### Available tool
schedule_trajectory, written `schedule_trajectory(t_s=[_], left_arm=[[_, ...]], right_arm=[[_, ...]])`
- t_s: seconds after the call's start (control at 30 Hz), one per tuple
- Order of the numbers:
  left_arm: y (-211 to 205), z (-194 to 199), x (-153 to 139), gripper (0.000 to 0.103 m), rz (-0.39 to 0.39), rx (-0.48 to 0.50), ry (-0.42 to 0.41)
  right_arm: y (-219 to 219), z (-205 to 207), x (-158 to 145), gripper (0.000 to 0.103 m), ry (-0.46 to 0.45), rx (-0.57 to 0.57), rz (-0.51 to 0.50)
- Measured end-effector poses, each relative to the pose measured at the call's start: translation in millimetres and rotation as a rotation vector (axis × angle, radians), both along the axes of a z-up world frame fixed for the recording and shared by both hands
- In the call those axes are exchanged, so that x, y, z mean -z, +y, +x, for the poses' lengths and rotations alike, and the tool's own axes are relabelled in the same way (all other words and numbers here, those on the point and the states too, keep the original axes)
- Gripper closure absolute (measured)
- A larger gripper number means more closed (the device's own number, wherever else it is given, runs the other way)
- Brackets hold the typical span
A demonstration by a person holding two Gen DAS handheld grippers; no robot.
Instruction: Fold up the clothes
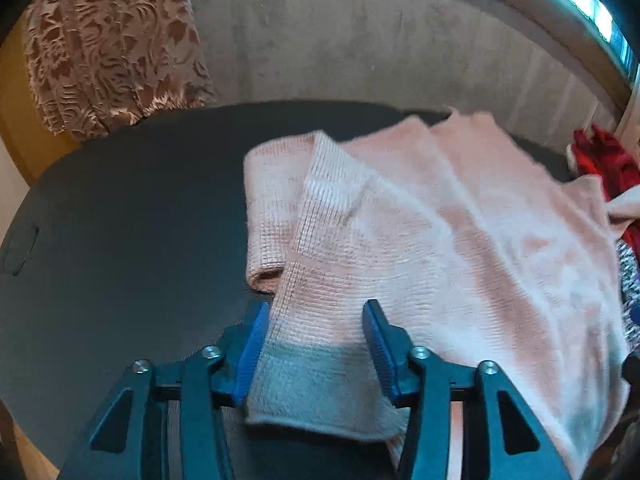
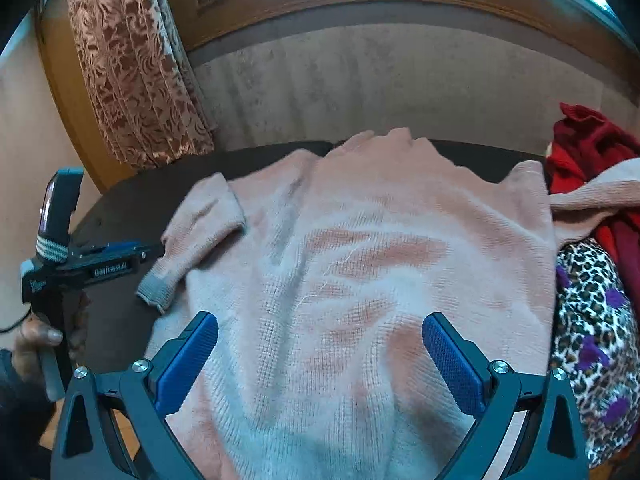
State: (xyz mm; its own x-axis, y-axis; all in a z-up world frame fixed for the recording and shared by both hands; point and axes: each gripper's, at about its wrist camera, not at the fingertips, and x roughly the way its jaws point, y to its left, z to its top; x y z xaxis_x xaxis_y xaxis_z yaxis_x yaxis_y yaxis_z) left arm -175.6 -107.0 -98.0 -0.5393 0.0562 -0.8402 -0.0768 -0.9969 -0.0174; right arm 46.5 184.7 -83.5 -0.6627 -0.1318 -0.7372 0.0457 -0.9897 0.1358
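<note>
A dark table (image 1: 120, 208) is carrying everything. A pink knit sweater (image 2: 360, 248) is lying spread across it — running under and ahead of the right jaws, its grey-cuffed sleeve sitting between the left jaws. Right of the right jaws, a red garment (image 2: 588, 144) and a leopard-print cloth (image 2: 592, 320) are lying heaped at the table's edge.

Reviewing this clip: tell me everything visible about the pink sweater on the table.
The pale pink fuzzy knit sweater lies spread on the dark table, neckline toward the wall. One sleeve is folded across the body, its grey-tinged ribbed cuff between the open fingers of the left gripper, which are not closed on it. The other sleeve trails right over the pile of red and leopard-print clothes. The right gripper is open over the lower body.
</note>
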Motion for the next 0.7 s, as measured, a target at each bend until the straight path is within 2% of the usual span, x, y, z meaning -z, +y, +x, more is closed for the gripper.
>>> schedule_trajectory(t_s=[0.03, 0.1, 0.23, 0.37, 0.47, 0.57, 0.6, 0.63, 0.67, 0.7], left_arm=[[-2.6, -3.3, 5.2, 0.072, 0.003, -0.002, -0.017], [-12.5, -7.2, 13.3, 0.075, 0.031, -0.018, -0.038], [-38.4, -0.4, 22.0, 0.076, 0.102, -0.062, -0.036], [-36.0, 7.4, 24.5, 0.077, 0.136, 0.010, -0.039], [-25.4, 9.3, 26.8, 0.072, 0.112, 0.042, -0.043], [-24.0, 19.0, 29.4, 0.069, 0.092, 0.054, 0.012], [-24.1, 21.5, 29.6, 0.072, 0.089, 0.061, 0.020], [-24.2, 24.6, 29.0, 0.085, 0.088, 0.074, 0.022], [-25.0, 27.4, 28.0, 0.093, 0.099, 0.085, 0.017], [-27.1, 31.0, 27.0, 0.094, 0.110, 0.075, 0.010]], right_arm=[[-0.7, -3.0, 3.1, 0.000, -0.008, 0.002, 0.006], [-0.4, -8.6, 9.2, 0.000, -0.018, 0.013, 0.013], [0.9, -19.6, 21.3, 0.000, -0.037, 0.038, 0.024], [2.5, -32.3, 37.7, 0.000, -0.071, 0.051, 0.036], [3.4, -40.4, 48.5, 0.000, -0.092, 0.060, 0.039], [7.0, -45.5, 58.6, 0.000, -0.110, 0.070, 0.030], [8.8, -47.2, 61.9, 0.000, -0.117, 0.073, 0.025], [11.0, -47.9, 64.4, 0.000, -0.122, 0.077, 0.018], [13.2, -48.3, 66.0, 0.000, -0.122, 0.080, 0.010], [15.3, -48.6, 67.3, 0.000, -0.120, 0.083, 0.004]])
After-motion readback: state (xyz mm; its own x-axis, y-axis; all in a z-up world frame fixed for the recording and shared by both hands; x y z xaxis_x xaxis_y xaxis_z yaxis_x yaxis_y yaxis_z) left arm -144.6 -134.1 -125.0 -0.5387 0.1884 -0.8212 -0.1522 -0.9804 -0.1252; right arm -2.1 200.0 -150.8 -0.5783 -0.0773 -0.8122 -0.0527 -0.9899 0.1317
